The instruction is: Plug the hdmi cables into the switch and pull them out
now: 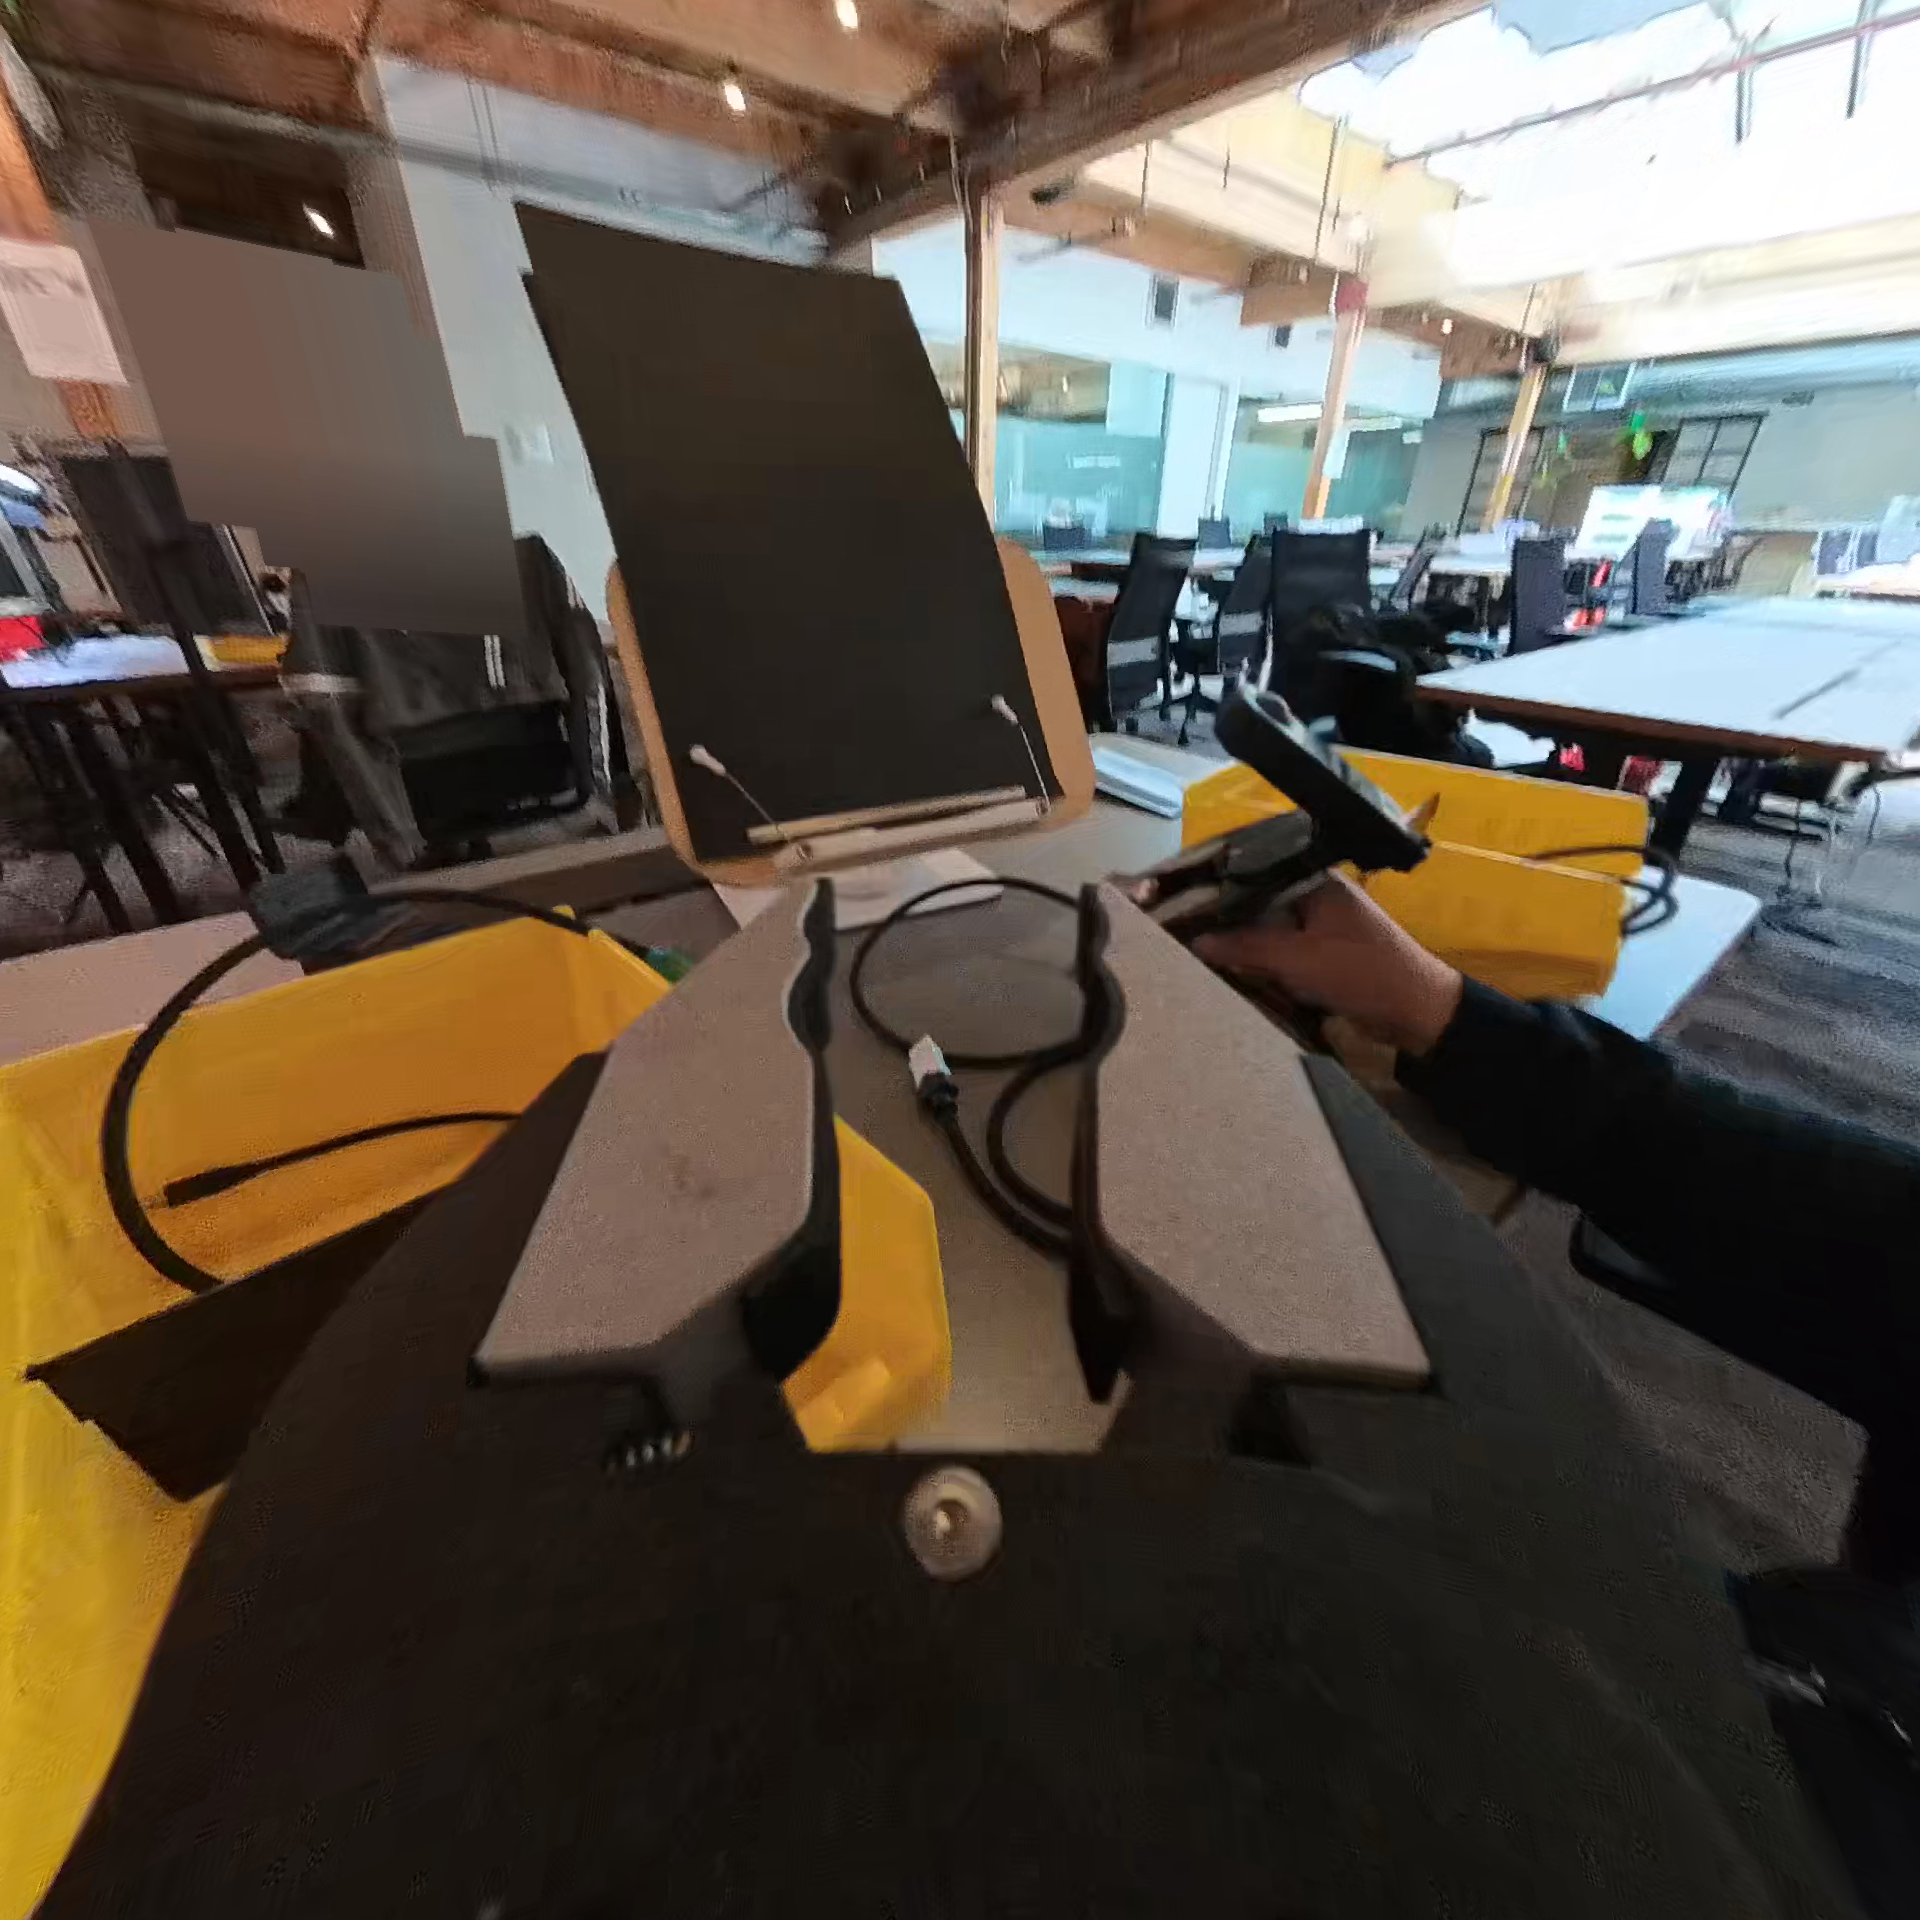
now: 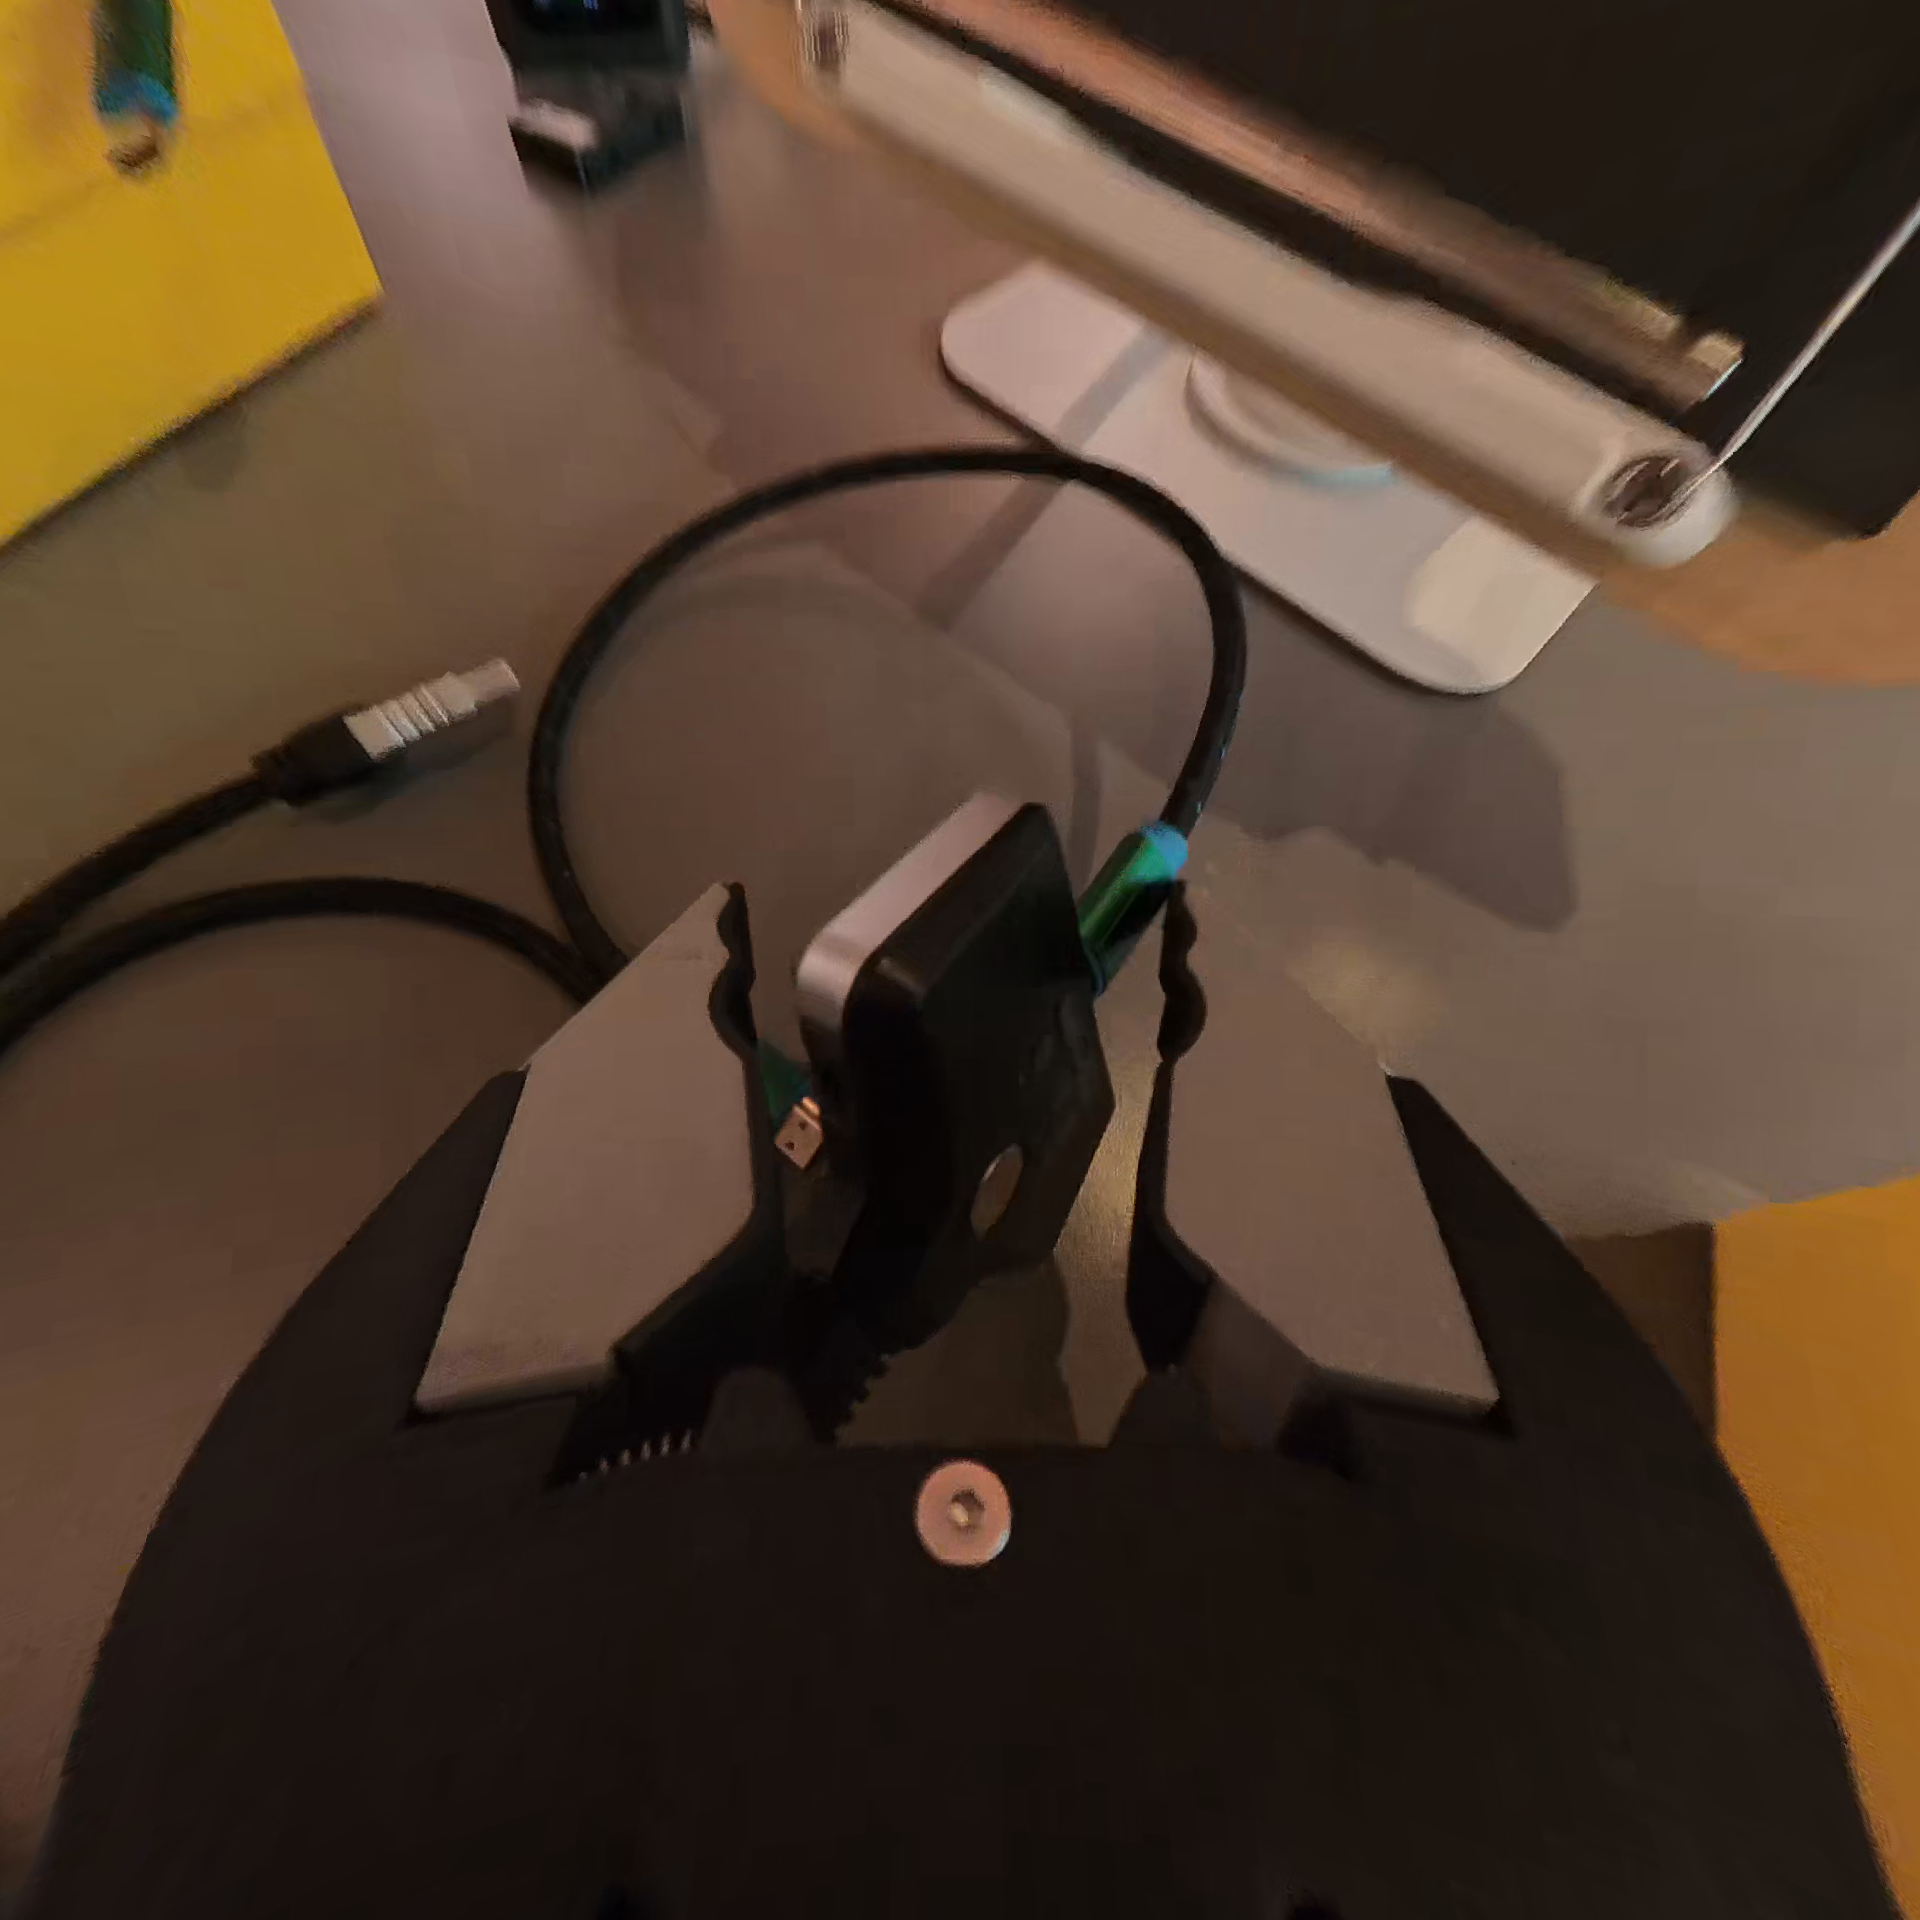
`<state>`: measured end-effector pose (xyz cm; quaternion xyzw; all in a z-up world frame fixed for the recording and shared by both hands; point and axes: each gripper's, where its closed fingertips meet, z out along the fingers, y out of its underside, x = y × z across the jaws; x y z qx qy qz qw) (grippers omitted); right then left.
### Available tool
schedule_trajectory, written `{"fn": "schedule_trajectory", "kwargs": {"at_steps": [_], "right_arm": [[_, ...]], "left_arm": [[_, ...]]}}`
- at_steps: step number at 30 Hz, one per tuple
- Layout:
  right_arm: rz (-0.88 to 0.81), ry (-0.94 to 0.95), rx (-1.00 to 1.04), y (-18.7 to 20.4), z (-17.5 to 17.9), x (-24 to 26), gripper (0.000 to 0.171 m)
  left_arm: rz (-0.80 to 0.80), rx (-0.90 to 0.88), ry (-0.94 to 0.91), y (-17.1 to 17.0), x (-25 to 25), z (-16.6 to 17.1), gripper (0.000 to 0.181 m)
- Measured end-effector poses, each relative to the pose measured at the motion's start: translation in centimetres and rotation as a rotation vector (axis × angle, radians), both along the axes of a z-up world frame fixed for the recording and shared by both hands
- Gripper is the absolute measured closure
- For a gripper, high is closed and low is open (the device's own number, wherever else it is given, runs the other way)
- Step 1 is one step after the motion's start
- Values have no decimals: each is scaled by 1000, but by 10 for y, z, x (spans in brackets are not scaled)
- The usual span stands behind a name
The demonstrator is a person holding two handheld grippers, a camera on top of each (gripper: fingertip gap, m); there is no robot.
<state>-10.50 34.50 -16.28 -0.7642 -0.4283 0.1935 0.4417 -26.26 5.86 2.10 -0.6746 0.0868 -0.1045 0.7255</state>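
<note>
In the right wrist view, the black and silver switch (image 2: pixel 966 1029) stands tilted on its edge between my right gripper's (image 2: pixel 956 925) wide-apart jaws. A gap shows on its right side. A green HDMI plug (image 2: pixel 1127 894) sits in the switch's right end, and its black cable (image 2: pixel 831 488) loops over the table. Another green plug (image 2: pixel 792 1107) shows by the left finger. My left gripper (image 1: pixel 956 925) is open and empty above a silver-tipped black cable (image 1: pixel 928 1070), which also shows in the right wrist view (image 2: pixel 436 712).
A yellow bin (image 1: pixel 312 1039) on the left holds a black cable (image 1: pixel 135 1122). Another yellow bin (image 1: pixel 1507 894) stands at the right. A tilted black board on a stand (image 1: pixel 790 561) with a white base (image 2: pixel 1247 488) stands behind. A person's hand (image 1: pixel 1340 956) holds the right gripper. Tip to tip, the grippers are about 40 cm apart. The green plug (image 2: pixel 792 1107) lies around 5 cm away from my right fingertips.
</note>
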Motion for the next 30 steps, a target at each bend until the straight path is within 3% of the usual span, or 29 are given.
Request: {"fn": "schedule_trajectory", "kwargs": {"at_steps": [2,5,6,10,19,27,30], "right_arm": [[7,-55,-17,0,-10,0,101],[16,-111,56,-2,-5,4,142],[23,-113,90,-3,0,4,145],[70,-55,154,-12,19,-3,147],[75,188,489,-35,100,3,148],[198,347,753,-92,169,9,148],[336,415,788,-121,185,7,148]], "left_arm": [[-23,-114,52,3,5,-19,122],[-6,-160,142,6,12,-34,128],[5,-164,170,8,13,-37,131],[26,-169,253,12,21,-46,138],[-40,-192,258,10,33,-50,140],[-93,-164,259,2,46,-39,138],[-83,-163,281,2,43,-39,138]]}}
